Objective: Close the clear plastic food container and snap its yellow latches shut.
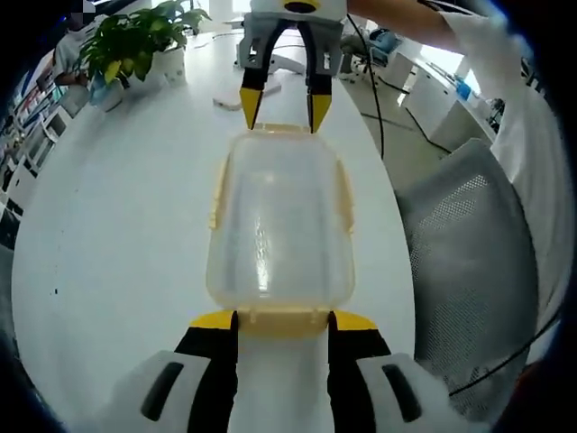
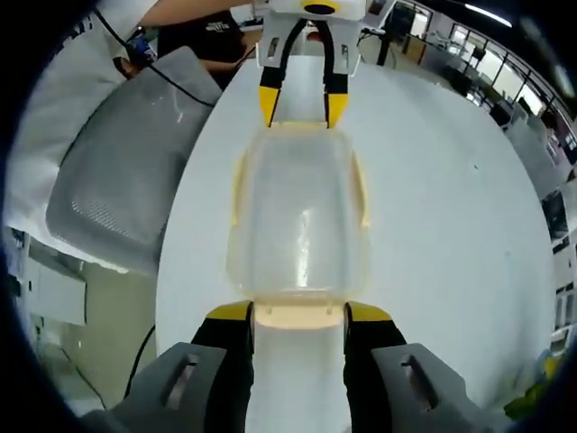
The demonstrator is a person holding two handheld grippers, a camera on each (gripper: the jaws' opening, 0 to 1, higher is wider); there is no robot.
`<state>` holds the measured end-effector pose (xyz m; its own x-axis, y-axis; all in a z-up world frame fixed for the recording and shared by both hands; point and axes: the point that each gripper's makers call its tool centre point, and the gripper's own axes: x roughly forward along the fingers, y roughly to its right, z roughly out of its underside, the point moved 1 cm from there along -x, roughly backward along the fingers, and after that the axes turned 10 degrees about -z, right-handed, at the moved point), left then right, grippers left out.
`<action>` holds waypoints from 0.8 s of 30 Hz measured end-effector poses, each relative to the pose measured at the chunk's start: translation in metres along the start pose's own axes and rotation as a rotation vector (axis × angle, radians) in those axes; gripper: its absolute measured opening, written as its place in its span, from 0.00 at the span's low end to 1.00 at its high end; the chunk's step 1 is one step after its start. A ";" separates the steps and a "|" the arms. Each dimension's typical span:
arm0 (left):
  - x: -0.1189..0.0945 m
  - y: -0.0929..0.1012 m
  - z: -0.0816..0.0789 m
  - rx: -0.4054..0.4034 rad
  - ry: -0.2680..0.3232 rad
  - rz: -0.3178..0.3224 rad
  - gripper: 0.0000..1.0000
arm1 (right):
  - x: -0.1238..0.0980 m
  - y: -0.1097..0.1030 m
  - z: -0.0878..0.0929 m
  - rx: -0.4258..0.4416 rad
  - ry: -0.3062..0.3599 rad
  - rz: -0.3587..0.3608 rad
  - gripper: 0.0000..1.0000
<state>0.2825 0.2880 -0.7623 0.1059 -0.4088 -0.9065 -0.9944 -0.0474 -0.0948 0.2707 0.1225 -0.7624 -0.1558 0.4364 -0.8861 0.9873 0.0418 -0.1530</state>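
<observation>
— On the white tabletop [image 1: 108,234], where does the box sit?

— Midway between my two tongs. It is a clear plastic food container [image 1: 279,225], rounded rectangle, lid on, glossy with a streak of glare down the middle.

— And the latches?

— Pale yellow latches [image 1: 346,194] run along the long sides, and a yellow tab at each short end. Whether they are snapped down, I cannot make out.

— Your tongs?

— My left tongs [image 1: 281,319] stand parted, yellow tips at the near end tab. My right tongs [image 2: 297,312] likewise parted at the opposite end. Each faces the other.

— Anything else?

— A grey mesh chair [image 1: 469,262] beside the tabletop, a potted plant [image 1: 135,41] far off.
</observation>
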 end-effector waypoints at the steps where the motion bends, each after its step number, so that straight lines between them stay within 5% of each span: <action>1: 0.000 0.000 0.000 -0.002 0.002 0.000 0.34 | 0.000 0.000 0.000 0.001 0.000 0.000 0.35; 24: 0.005 0.002 0.005 0.022 -0.011 0.001 0.34 | 0.005 0.001 0.002 -0.013 -0.039 0.008 0.36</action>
<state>0.2815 0.2902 -0.7694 0.1051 -0.3988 -0.9110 -0.9943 -0.0267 -0.1031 0.2711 0.1228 -0.7681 -0.1484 0.4011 -0.9040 0.9889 0.0498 -0.1403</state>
